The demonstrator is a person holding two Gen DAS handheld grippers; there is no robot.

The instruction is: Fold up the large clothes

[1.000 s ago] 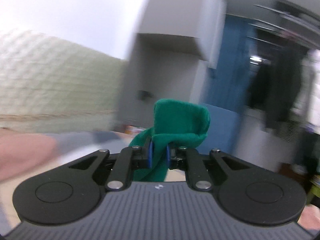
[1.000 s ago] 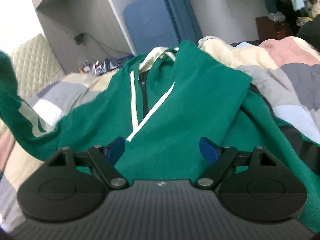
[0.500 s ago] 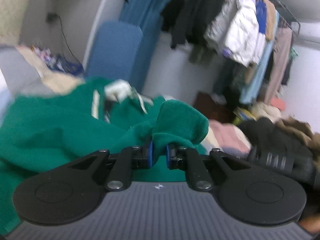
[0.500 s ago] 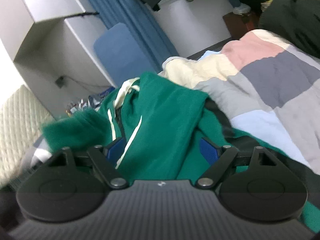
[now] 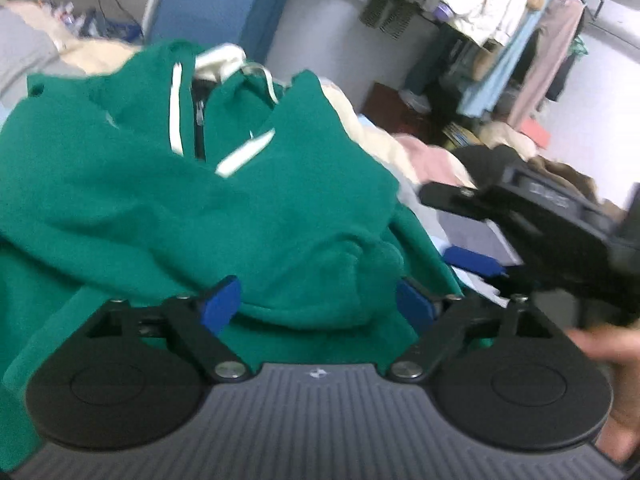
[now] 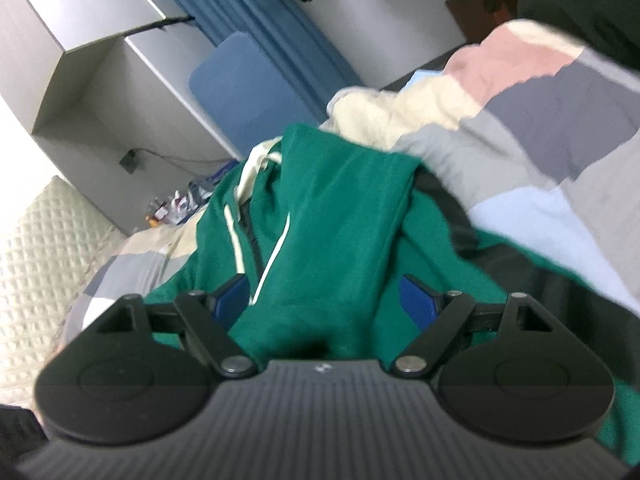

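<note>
1. Green fleece hoodie point(image 5: 248, 208) with cream stripes and a cream-lined hood, heaped in folds on the bed, right in front of both tools.
2. Left tool point(image 5: 318, 304): blue-padded fingers spread wide, gripping nothing; a bunched green fold humped up between the pads point(image 5: 220, 304), contact with them not clear.
3. Right tool point(image 6: 326, 300): likewise wide apart and empty, poised over the lower body of the hoodie point(image 6: 332, 216).
4. Same right tool point(image 5: 532, 220) seen in the left wrist view as a dark, blurred shape at the right, just beside the hoodie's edge, with one blue pad point(image 5: 472, 260) showing.
5. Blurred bare hand point(image 5: 612, 360) at the right margin of the left wrist view.
6. Patchwork quilt point(image 6: 532, 128) in pink, cream, grey and pale blue blocks, spread under and beyond the garment.
7. Zip front with two cream stripes running up to the hood opening point(image 6: 260, 160) at the far end of the hoodie.
8. Quilted cream headboard point(image 6: 36, 248) at the left of the bed.
9. Farther back: rounded blue padded panel point(image 6: 256, 88) against blue curtains point(image 6: 256, 8).
10. Farthest: rail of hanging clothes point(image 5: 512, 12) along the white wall.
</note>
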